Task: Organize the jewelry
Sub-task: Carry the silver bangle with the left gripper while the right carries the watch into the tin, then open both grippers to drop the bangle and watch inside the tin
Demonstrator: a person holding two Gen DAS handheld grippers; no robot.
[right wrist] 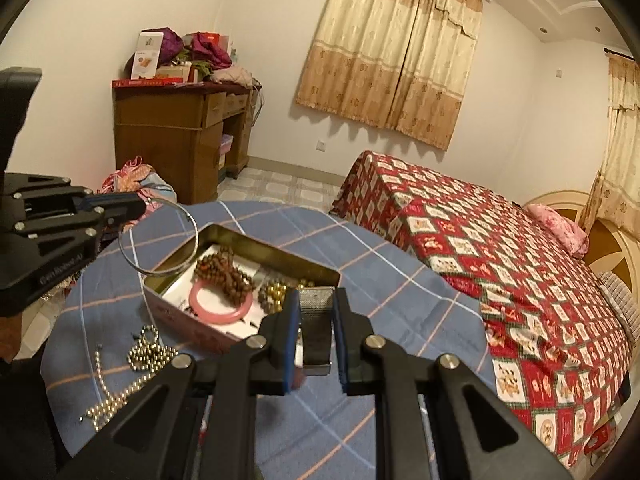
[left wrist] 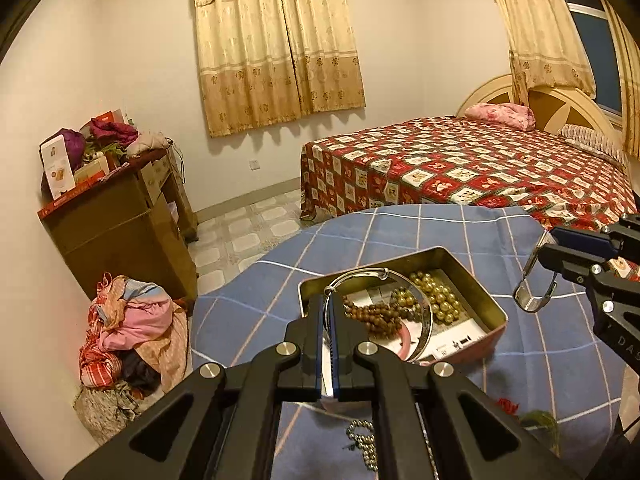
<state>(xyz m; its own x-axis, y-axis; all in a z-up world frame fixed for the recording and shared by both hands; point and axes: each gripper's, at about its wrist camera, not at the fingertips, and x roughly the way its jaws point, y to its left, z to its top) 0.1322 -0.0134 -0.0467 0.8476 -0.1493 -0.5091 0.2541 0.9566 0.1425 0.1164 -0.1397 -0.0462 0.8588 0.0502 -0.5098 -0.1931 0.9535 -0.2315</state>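
An open metal tin [left wrist: 472, 276] [right wrist: 280, 254] stands on the blue checked tablecloth. It holds brown wooden beads [right wrist: 224, 268], gold beads [left wrist: 436, 292] and a pink bangle [right wrist: 224, 316]. My left gripper [left wrist: 330, 304] [right wrist: 138, 206] is shut on a thin silver bangle [left wrist: 360, 274] [right wrist: 196, 232], which hangs above the tin's near-left end. My right gripper [right wrist: 317, 298] [left wrist: 550, 246] is shut on a wide silver mesh cuff [right wrist: 317, 332] [left wrist: 532, 300], held in the air just to the tin's right.
Loose strings of metal beads [right wrist: 148, 352] [left wrist: 364, 440] lie on the round table [right wrist: 400, 280] in front of the tin. Beyond the table stands a bed with a red patterned cover [right wrist: 520, 260]. A wooden desk [left wrist: 120, 232] and a pile of clothes [left wrist: 128, 328] are on the left.
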